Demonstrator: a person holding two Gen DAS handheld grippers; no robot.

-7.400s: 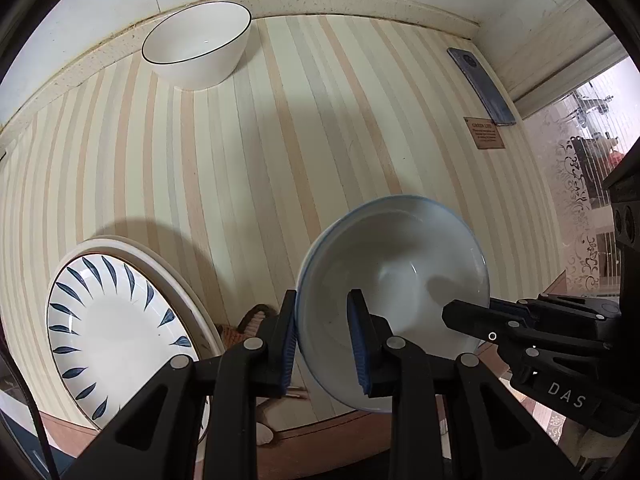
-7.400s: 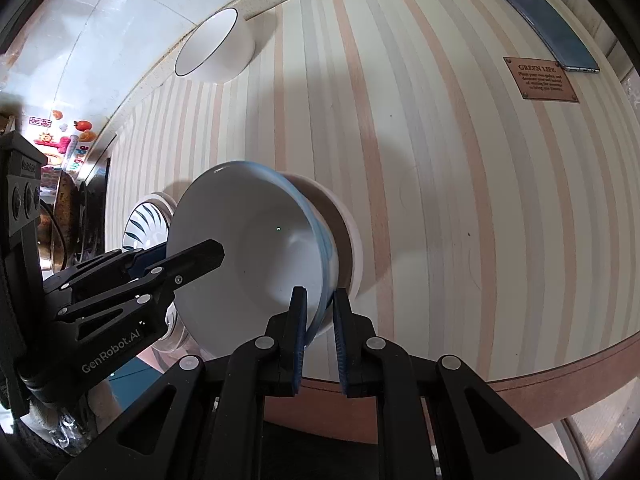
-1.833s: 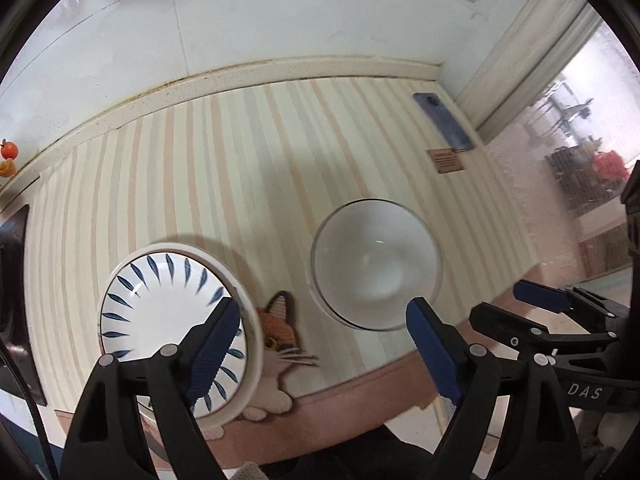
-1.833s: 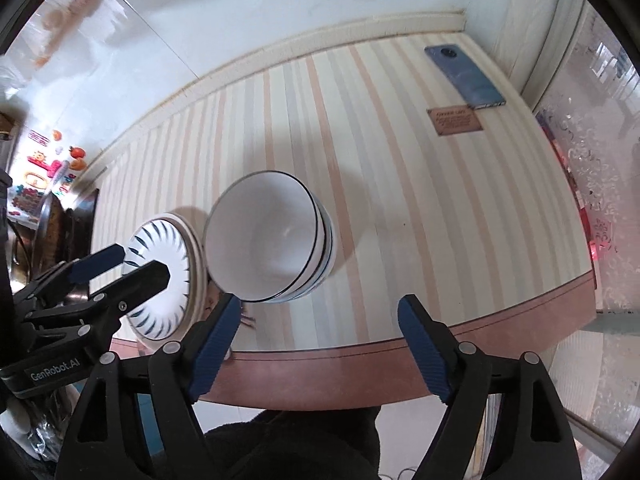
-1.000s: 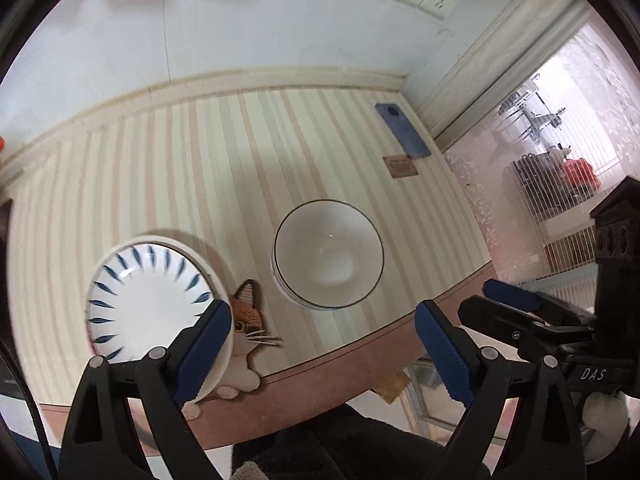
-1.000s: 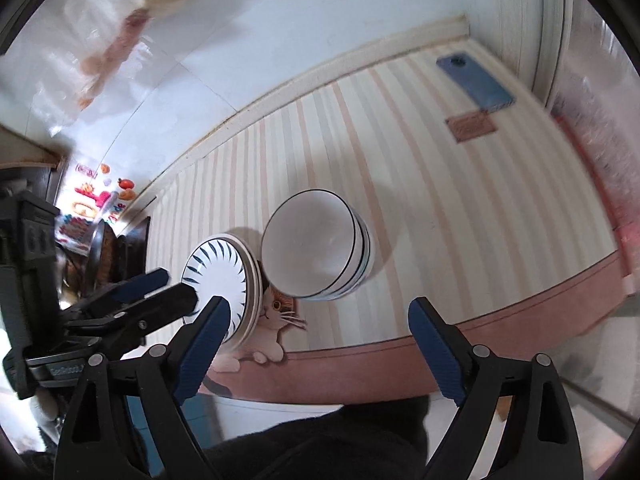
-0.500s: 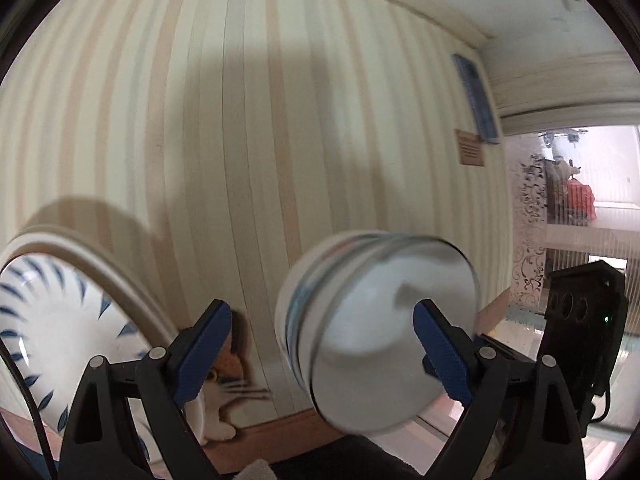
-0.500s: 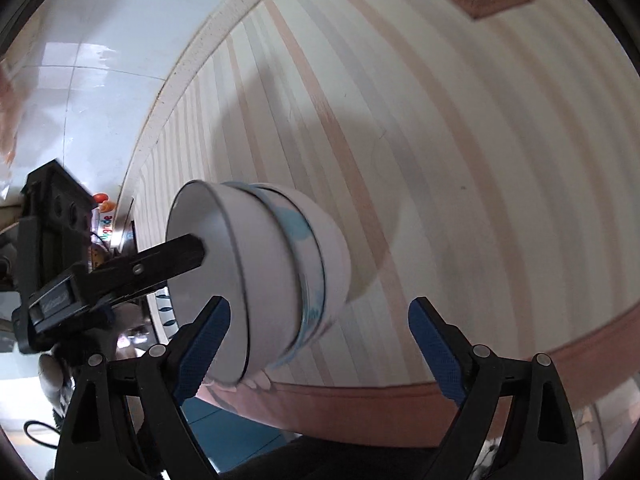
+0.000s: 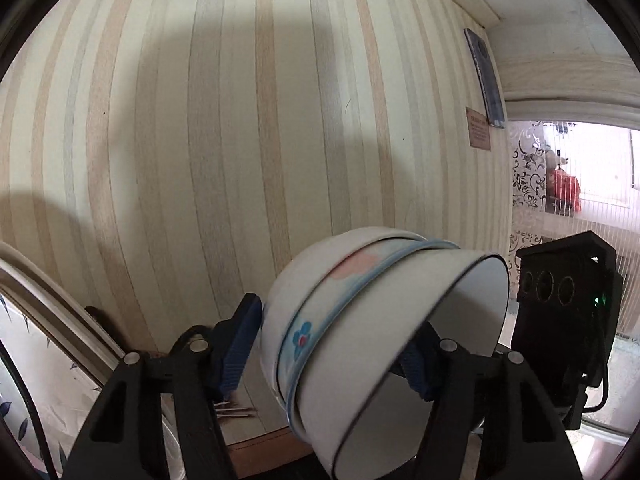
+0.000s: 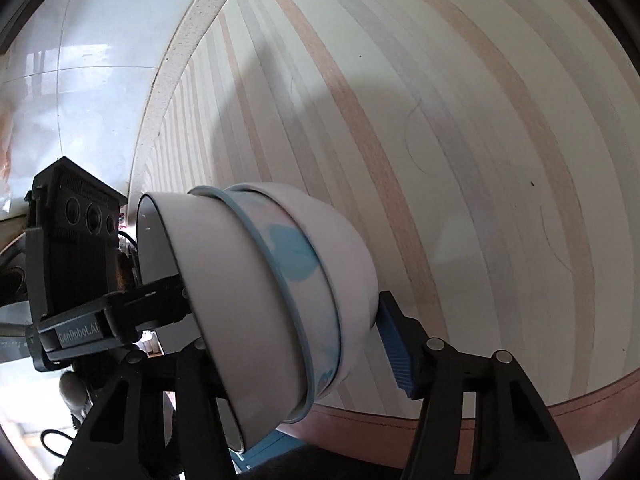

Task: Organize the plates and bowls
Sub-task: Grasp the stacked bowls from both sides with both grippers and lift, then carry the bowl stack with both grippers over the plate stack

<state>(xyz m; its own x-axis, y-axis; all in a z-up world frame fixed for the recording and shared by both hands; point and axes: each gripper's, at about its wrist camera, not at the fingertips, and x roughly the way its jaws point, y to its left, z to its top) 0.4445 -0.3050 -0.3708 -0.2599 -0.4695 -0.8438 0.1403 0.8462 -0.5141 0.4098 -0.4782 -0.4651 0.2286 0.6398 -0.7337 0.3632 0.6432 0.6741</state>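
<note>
A stack of three nested bowls point(image 9: 360, 320) fills the lower middle of the left wrist view: a white outer bowl, a blue-rimmed flowered one, and a black-rimmed white one inside. It lies tipped, with the mouth toward the lower right. My left gripper point(image 9: 328, 352) is shut on it, one blue pad point(image 9: 236, 344) at the base and the other near the rim. In the right wrist view the same stack point(image 10: 280, 272) tips its mouth to the left. My right gripper point(image 10: 300, 344) clamps it; one pad point(image 10: 394, 344) touches the base, the other is hidden.
The blue-leaf plates point(image 9: 24, 360) lie at the lower left, beside a sliver of the cat coaster point(image 9: 236, 412). A phone point(image 9: 486, 76) and a brown card point(image 9: 478, 132) sit at the far right of the striped tabletop point(image 9: 240, 120). The table's brown front edge point(image 10: 520, 412) runs close below.
Both grippers dropped from high above the table down to the bowl stack and narrowed from wide open onto it. The stack now appears tipped and fills both views.
</note>
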